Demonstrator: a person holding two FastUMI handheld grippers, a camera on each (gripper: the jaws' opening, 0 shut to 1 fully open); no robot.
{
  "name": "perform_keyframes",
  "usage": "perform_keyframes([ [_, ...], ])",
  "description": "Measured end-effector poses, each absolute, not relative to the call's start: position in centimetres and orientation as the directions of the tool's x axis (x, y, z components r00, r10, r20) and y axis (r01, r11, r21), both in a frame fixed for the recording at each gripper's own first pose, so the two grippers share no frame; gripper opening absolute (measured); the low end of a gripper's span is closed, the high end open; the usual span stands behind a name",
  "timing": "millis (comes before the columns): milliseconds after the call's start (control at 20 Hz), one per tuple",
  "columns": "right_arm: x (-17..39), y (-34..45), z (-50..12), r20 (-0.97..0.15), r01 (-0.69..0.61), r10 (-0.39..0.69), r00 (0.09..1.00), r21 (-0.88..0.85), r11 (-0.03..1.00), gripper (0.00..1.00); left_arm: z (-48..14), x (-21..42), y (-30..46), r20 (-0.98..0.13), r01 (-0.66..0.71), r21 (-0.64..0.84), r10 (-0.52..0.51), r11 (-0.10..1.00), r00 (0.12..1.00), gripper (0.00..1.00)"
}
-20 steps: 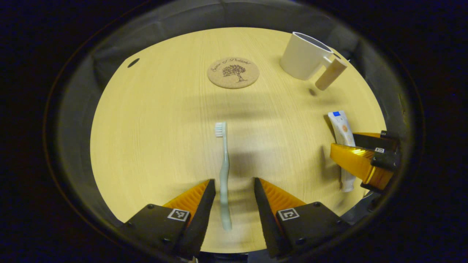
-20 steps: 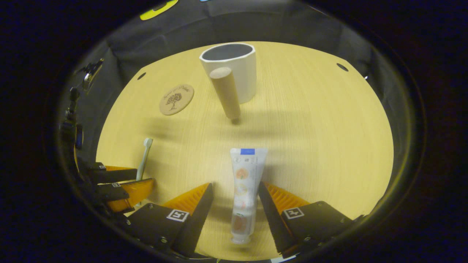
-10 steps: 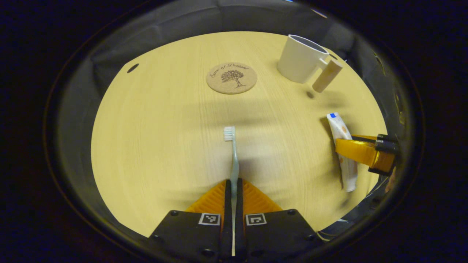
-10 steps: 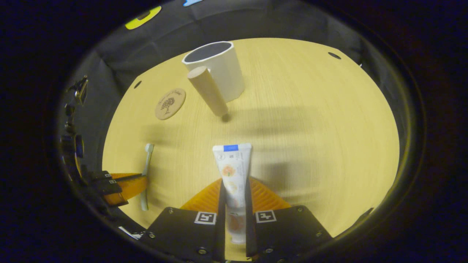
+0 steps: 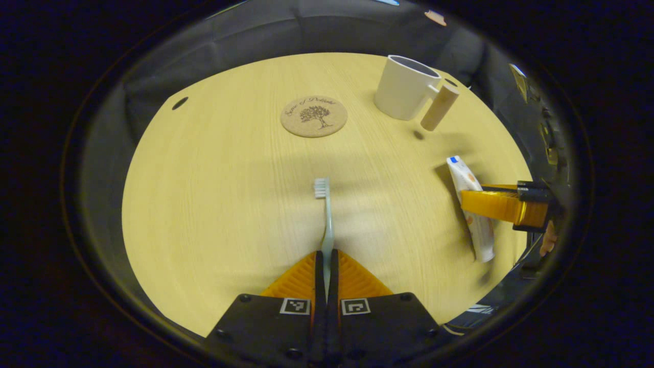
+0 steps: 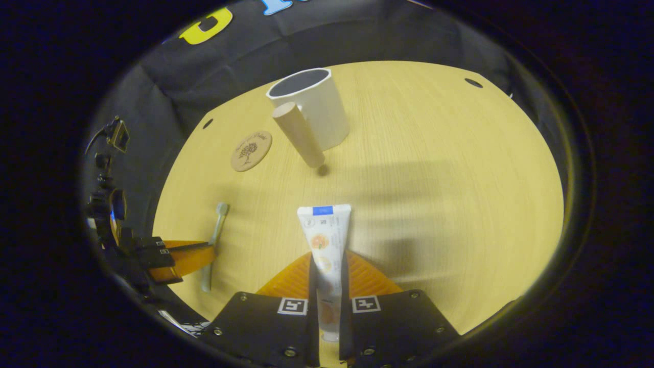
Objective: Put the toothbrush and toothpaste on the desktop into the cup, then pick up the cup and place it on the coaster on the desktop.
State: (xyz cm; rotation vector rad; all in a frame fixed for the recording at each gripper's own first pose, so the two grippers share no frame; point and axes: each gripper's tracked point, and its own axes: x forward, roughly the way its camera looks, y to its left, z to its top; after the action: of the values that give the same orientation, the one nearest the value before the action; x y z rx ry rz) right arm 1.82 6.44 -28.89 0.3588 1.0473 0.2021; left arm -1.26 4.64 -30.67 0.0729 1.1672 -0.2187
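Pale wooden bench (image 5: 204, 204) fills both views; left tongs (image 5: 326, 255) grip the toothbrush (image 5: 326, 214) at lower centre, right tongs (image 6: 327, 260) clamp the toothpaste (image 6: 326, 235). Cup (image 6: 311, 105) and coaster (image 5: 313, 116) sit near the top

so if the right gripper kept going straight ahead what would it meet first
Probably the cup, handle first. The right gripper, shut on the toothpaste, points roughly at it over bare desktop; depth is unclear.

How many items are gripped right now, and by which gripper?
2. The toothbrush is clamped in the left gripper; the toothpaste is clamped in the right gripper. The cup stands ungripped.
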Motion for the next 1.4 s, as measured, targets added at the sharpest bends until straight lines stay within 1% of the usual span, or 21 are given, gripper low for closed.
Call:
perform_keyframes([
  [350,1.8,5.8,-25.6,-0.698,-0.031,0.379,0.608,0.456,0.89,0.17,-28.0,-1.1,3.7,-0.86,0.168,-0.121,-0.188,0.978,0.475,0.08],
  [550,2.8,5.9,-22.1,-0.59,-0.079,0.407,0.697,0.501,0.862,0.17,-25.5,0.4,3.2,-0.798,0.168,-0.139,-0.211,0.976,0.565,0.08],
  [700,4.2,5.6,-19.4,-0.495,-0.121,0.398,0.773,0.501,0.857,0.17,-22.8,2.4,2.7,-0.724,0.174,-0.149,-0.227,0.974,0.651,0.08],
  [800,5.1,5.2,-16.9,-0.435,-0.148,0.387,0.813,0.488,0.86,0.17,-21.6,3.5,2.3,-0.685,0.175,-0.157,-0.235,0.972,0.69,0.07],
  [900,5.9,5.0,-14.4,-0.378,-0.164,0.368,0.85,0.474,0.865,0.16,-20.3,4.7,1.9,-0.648,0.175,-0.172,-0.246,0.969,0.721,0.08],
  [1150,7.5,4.7,-10.6,-0.248,-0.215,0.345,0.905,0.433,0.876,0.16,-16.9,7.7,0.8,-0.543,0.198,-0.181,-0.266,0.963,0.797,0.08],
  [1400,10.9,4.6,-8.3,-0.134,-0.25,0.329,0.935,0.41,0.877,0.16,-13.9,11.6,-0.5,-0.437,0.232,-0.202,-0.299,0.952,0.848,0.08],
])
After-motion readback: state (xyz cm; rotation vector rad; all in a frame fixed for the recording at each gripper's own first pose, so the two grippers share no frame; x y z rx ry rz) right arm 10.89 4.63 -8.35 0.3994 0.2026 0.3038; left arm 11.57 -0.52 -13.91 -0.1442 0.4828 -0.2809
